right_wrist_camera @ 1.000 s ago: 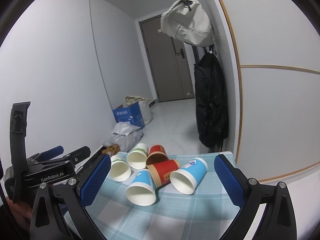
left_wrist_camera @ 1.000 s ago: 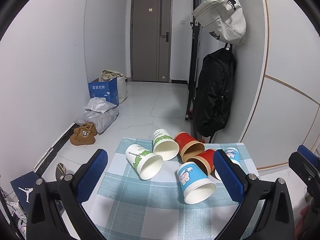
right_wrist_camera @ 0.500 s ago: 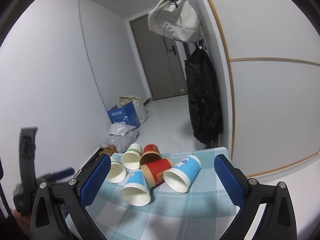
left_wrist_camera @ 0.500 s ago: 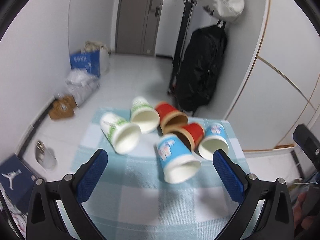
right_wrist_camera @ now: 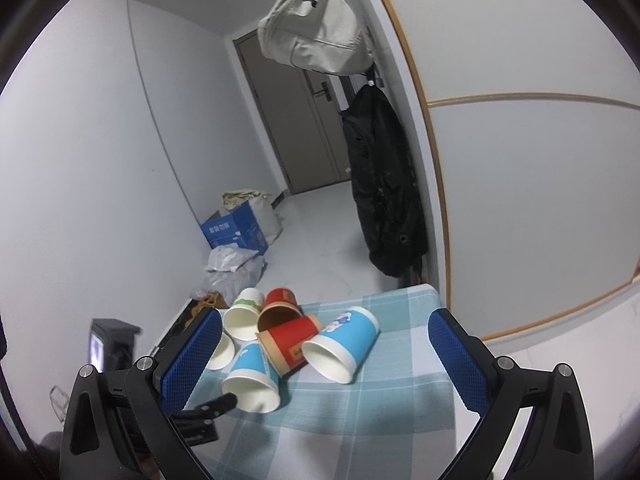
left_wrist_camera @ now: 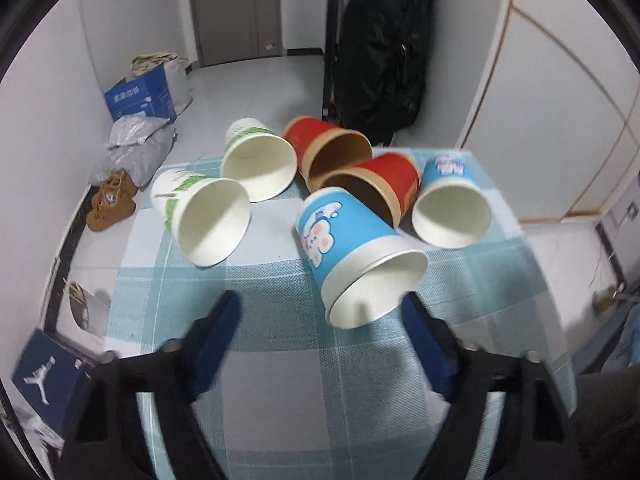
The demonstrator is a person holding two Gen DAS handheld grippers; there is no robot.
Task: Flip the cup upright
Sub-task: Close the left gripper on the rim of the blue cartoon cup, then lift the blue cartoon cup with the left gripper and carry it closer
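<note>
Six paper cups lie on their sides on the checked cloth: two blue ones with cartoon prints [left_wrist_camera: 352,236] [left_wrist_camera: 450,192], two red ones with brown insides [left_wrist_camera: 328,148] [left_wrist_camera: 390,184], and two white ones with green prints [left_wrist_camera: 200,216] [left_wrist_camera: 256,160]. Two bags hang at the wall: one black backpack [right_wrist_camera: 380,184] and one pale grey bag [right_wrist_camera: 316,32].

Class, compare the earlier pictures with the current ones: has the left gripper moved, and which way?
Yes. The left gripper has dropped down and forward toward the nearest blue cup; against the checked tablecloth, the cups now loom larger and the door has slid up the frame.
</note>
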